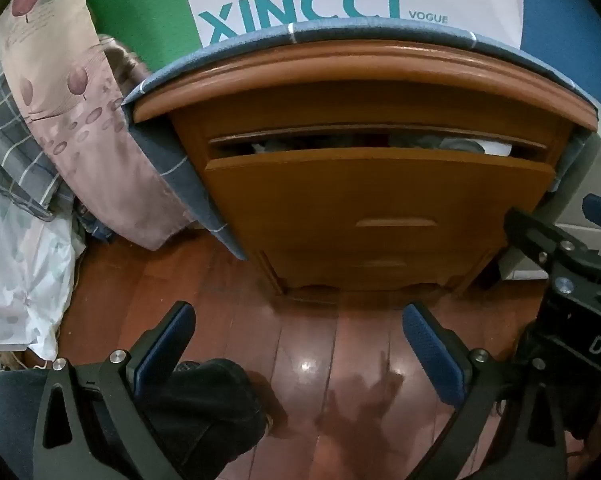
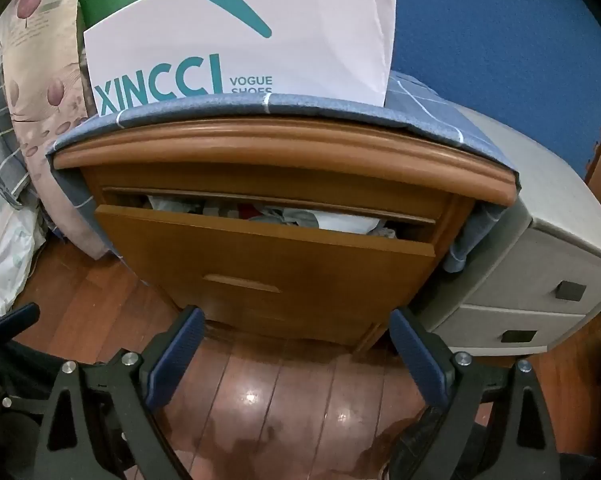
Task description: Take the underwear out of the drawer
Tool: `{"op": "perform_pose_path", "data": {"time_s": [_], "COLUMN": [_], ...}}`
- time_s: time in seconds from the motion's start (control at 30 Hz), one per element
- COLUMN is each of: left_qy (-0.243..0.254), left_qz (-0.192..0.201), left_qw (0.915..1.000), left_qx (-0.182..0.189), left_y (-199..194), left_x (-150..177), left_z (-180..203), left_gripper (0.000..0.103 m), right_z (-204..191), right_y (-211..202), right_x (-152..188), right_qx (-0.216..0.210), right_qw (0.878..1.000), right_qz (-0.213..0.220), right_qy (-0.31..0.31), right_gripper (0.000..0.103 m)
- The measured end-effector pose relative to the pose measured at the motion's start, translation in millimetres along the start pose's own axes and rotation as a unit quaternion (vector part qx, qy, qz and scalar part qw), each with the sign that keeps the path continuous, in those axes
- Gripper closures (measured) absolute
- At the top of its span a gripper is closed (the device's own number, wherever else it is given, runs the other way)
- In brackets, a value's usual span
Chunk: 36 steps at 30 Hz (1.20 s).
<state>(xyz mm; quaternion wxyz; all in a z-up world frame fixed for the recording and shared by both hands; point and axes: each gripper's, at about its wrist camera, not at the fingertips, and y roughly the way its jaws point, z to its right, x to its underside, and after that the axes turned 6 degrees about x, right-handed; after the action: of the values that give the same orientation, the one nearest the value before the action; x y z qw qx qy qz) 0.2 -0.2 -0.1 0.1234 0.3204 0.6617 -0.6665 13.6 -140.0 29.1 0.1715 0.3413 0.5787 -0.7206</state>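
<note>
Soft cloth is what you will handle: the underwear [image 2: 300, 216] lies bunched inside the top drawer [image 2: 260, 248] of the wooden nightstand [image 2: 284, 148], seen only through the narrow gap above the drawer front. You can make out white, grey and a bit of red fabric there, but which piece is which I cannot tell. I judge it light and limp. It will fold and sag, it will not slip much on the ribbed pads, and it cannot break. The pile looks tangled, so a pinch may drag a neighbour piece with it. Take hold of one raised fold near the top of the pile, not a flat part.

The drawer stands only a little open, so I think you must pull it further first. Its recessed handle [image 2: 242, 283] sits low on the drawer front.

Your right gripper [image 2: 294, 354] hangs in front of the nightstand, above the wooden floor [image 2: 284, 392], fingers spread wide and empty. Your left gripper [image 1: 298, 340] is beside it, also spread wide and empty. A blue checked cloth [image 2: 340, 110] covers the nightstand top, with a white shoe bag [image 2: 260, 48] behind it.
</note>
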Motion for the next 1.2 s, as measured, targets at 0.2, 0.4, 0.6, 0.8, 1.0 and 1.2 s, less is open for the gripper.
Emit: {"op": "perform_pose_path", "data": {"time_s": [0.2,0.4,0.6,0.8,1.0,1.2], "left_qy": [-0.005,-0.008,-0.008,-0.007,-0.008,-0.011], "left_qz": [0.006,-0.006,-0.009,-0.012,-0.014,-0.015], "left_qw": [1.0000,0.9999,0.9999,0.9999,0.9999,0.9998], "left_qx": [0.003,0.005,0.004,0.005,0.005,0.003], "left_y": [-3.5,2.7,5.2,6.4,6.4,7.1], "left_x": [1.2,-1.1,0.6,2.4,3.1,4.3], "left_z": [2.4,-0.3,-2.7,-2.9,-3.6,-3.3], "left_gripper": [0.000,0.000,0.000,0.000,0.000,0.000], "right_z": [-1.5,4.3,0.3,1.8,2.4,2.2], "right_y": [-0.5,2.6,-0.1,0.1,0.4,0.4], "right_x": [-0.1,0.9,0.0,-1.3,-1.4,-1.7], "right_qx": [-0.005,-0.004,-0.003,-0.004,-0.005,-0.005], "right_qw": [1.000,1.000,1.000,1.000,1.000,1.000], "right_qz": [0.001,0.002,0.002,0.000,-0.001,0.001], "right_qy": [0.000,-0.002,-0.002,0.003,0.002,0.002], "right_gripper": [0.007,0.007,0.007,0.007,0.007,0.007]}}
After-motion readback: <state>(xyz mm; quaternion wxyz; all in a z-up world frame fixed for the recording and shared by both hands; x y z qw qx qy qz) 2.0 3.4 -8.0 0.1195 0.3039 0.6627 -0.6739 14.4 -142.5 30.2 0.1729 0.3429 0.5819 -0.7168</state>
